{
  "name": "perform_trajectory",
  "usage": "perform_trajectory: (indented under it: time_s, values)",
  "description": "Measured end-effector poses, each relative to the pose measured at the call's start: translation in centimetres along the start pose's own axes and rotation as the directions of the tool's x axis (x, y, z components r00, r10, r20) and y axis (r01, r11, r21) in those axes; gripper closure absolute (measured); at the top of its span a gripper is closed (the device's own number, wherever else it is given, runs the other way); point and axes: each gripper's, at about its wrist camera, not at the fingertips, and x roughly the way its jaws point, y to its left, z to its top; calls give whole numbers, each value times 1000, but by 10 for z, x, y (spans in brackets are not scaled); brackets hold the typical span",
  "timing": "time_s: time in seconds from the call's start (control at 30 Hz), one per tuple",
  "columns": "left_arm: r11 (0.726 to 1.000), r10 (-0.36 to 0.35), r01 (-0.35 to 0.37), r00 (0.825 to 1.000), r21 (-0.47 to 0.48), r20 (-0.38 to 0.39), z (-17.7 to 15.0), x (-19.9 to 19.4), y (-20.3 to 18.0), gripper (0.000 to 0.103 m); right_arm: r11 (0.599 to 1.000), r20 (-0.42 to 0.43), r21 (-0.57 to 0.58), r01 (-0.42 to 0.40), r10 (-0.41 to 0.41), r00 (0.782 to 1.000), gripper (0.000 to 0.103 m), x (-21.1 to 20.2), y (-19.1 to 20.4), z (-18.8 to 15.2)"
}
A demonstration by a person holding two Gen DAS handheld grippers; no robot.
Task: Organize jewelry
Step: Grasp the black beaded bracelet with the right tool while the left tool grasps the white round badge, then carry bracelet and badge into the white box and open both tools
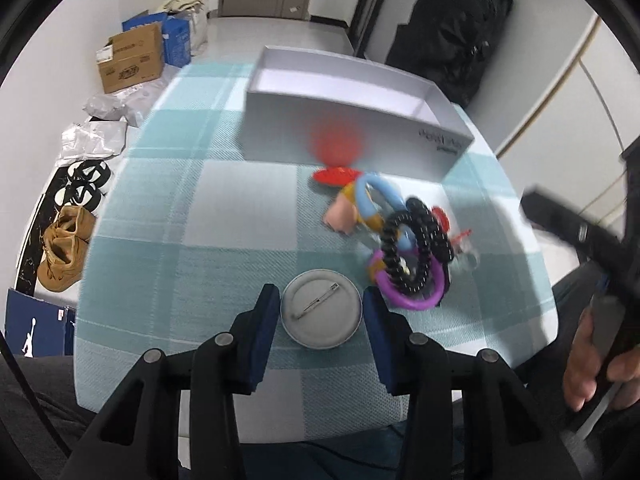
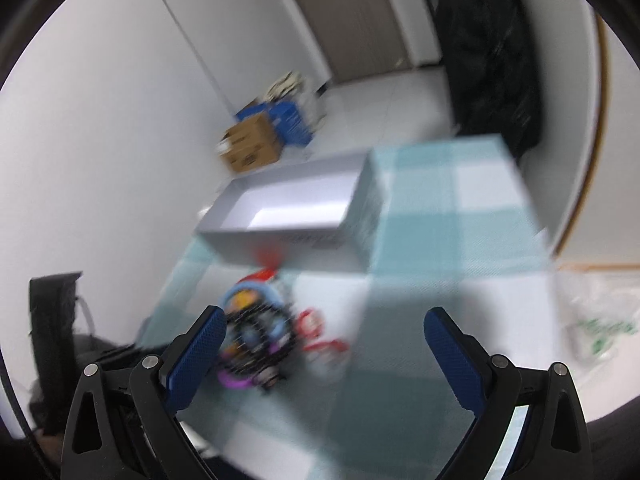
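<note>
A round grey pin badge [image 1: 320,309], pin side up, lies on the checked teal cloth between the fingers of my left gripper [image 1: 320,300]. The fingers stand close on either side of it; contact is unclear. A pile of jewelry [image 1: 400,236] lies to its right: black coil band, purple ring, blue ring, red pieces. An open white box [image 1: 352,120] stands behind. My right gripper [image 2: 324,320] is wide open and empty, above the cloth to the right of the blurred pile [image 2: 260,336]. The box also shows in the right wrist view [image 2: 280,216].
The table [image 1: 224,216] has a checked teal cloth. On the floor to the left are cardboard boxes [image 1: 132,60], plastic bags and brown shoes [image 1: 64,248]. A black bag [image 1: 452,28] leans at the back. A clear plastic bag [image 2: 596,320] lies at the right.
</note>
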Motion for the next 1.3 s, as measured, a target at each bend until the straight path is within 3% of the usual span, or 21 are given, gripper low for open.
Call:
perform_trajectory:
  time_s: [0.27, 0.47, 0.63, 0.7, 1.0, 1.3]
  values:
    - [997, -29, 32, 998, -75, 51, 10, -6, 10, 66, 991, -86, -26, -133, 130, 988, 23, 22, 21, -8]
    - [994, -41, 48, 996, -97, 74, 12, -11, 16, 66, 981, -133, -118, -151, 135, 982, 52, 41, 44, -9]
    - [992, -51, 61, 995, -113, 87, 14, -14, 21, 66, 976, -164, -179, -126, 96, 982, 83, 50, 52, -15]
    - [991, -53, 63, 994, -118, 92, 15, -14, 22, 66, 975, -161, -183, -124, 95, 982, 90, 49, 51, -15]
    - [987, -57, 72, 993, -141, 107, 17, -16, 25, 66, 970, -114, -174, -171, 152, 982, 95, 29, 49, -10]
    - [983, -88, 109, 986, -146, 140, 32, -20, 25, 66, 956, -60, -61, -287, 284, 957, 95, 11, 35, 4]
